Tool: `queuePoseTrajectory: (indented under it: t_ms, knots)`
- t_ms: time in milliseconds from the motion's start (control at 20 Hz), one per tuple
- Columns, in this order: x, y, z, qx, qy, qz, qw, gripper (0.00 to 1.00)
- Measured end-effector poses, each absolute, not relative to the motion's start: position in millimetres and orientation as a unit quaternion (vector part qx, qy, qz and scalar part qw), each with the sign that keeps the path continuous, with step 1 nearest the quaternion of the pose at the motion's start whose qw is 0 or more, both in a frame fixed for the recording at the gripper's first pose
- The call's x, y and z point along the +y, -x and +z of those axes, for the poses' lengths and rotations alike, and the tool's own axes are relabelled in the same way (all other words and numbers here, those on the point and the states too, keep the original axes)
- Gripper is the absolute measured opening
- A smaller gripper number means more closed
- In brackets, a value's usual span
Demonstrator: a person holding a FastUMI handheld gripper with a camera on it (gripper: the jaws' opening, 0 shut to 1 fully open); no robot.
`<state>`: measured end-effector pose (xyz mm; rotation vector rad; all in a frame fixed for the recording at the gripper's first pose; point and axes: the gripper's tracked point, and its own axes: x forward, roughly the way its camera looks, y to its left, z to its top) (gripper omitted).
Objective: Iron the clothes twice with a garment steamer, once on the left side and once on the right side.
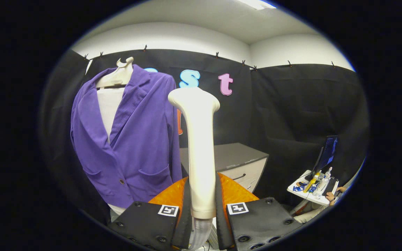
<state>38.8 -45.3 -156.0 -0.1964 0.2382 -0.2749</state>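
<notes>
The gripper (201, 205) is pinching the steamer (198, 146) by its handle, both fingers pressed against its sides, with a ribbed hose trailing out below. The steamer's long axis stands upright, running toward twelve o'clock, its flared head topping out above the fingers. The purple jacket (131, 139) hangs on a hanger (117, 75) at about ten o'clock from the head, just beside it and likely farther back. The next stroke probably needs a swing left.
</notes>
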Motion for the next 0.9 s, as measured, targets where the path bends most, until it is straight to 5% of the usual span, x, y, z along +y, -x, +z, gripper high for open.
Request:
queuePoseTrajectory:
  t_ms: [500, 900]
  knots:
    - [-121, -68, -37, 0.040, 0.092, -0.132, 0.986, 0.37]
    - [-131, -74, -48, 0.043, 0.094, -0.091, 0.990, 0.37]
